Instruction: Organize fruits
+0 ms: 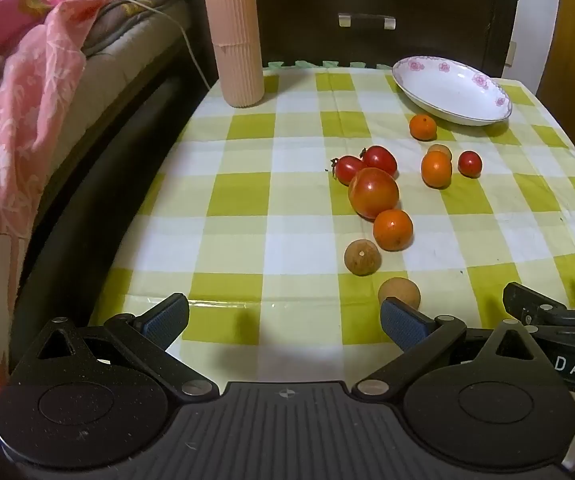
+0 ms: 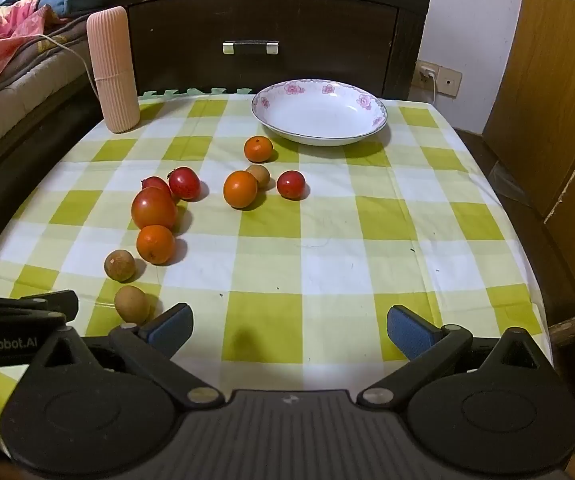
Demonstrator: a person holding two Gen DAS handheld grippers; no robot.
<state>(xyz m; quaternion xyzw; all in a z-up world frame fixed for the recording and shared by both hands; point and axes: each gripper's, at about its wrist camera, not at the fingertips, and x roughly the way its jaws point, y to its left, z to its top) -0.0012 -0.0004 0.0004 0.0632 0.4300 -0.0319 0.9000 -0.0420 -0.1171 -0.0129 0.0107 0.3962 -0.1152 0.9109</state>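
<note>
Fruits lie loose on the green-and-white checked tablecloth (image 2: 327,264): a large tomato (image 1: 373,193) (image 2: 153,208), three small red tomatoes (image 2: 291,184), three small oranges (image 1: 392,229) (image 2: 155,244) and brown longans (image 1: 362,257) (image 2: 119,265). A white flowered dish (image 1: 451,90) (image 2: 319,112) stands empty at the far side. My left gripper (image 1: 283,320) hovers open at the near edge, a longan (image 1: 399,293) just beyond its right finger. My right gripper (image 2: 289,326) is open too, with that longan (image 2: 131,304) by its left finger. Nothing lies between either pair of fingers.
A tall ribbed pink container (image 1: 233,36) (image 2: 113,70) stands at the table's far left corner. A dark wooden drawer front (image 2: 263,36) rises behind the table. A bed with pink bedding (image 1: 27,92) runs along the left. A wooden door (image 2: 559,92) is at the right.
</note>
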